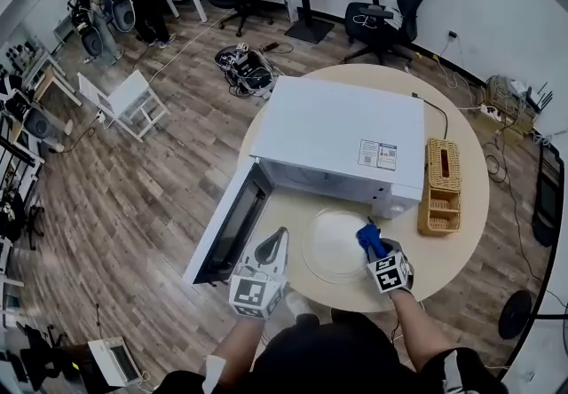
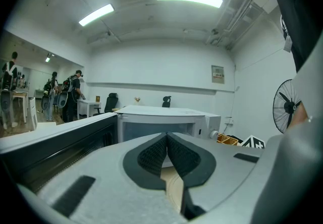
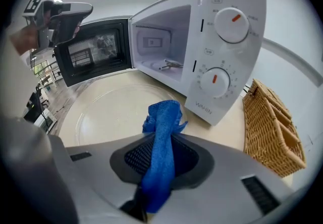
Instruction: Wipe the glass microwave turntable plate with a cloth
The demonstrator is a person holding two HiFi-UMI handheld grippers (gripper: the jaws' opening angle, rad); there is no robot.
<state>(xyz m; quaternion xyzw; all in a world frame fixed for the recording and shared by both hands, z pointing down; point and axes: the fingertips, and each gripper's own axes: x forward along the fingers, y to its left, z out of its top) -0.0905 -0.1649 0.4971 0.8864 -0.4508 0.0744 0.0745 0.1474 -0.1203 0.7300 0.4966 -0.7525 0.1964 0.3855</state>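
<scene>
The clear glass turntable plate [image 1: 335, 244] lies flat on the round table in front of the open microwave [image 1: 342, 142]; the right gripper view shows the glass plate [image 3: 108, 109] just ahead of the jaws. My right gripper [image 1: 371, 241] is shut on a blue cloth [image 3: 162, 143], held above the plate's right edge; the blue cloth [image 1: 370, 238] bunches out past the jaws. Left of the plate, beside the microwave door [image 1: 232, 224], my left gripper [image 1: 273, 246] hangs raised and shut with nothing in it. In its own view the left gripper [image 2: 166, 140] has its jaws pressed together.
A wicker basket [image 1: 443, 187] stands on the table to the right of the microwave, close to the control panel [image 3: 223, 46]. The swung-out microwave door overhangs the table's left edge. Office chairs and desks stand on the floor beyond, and people at the far left.
</scene>
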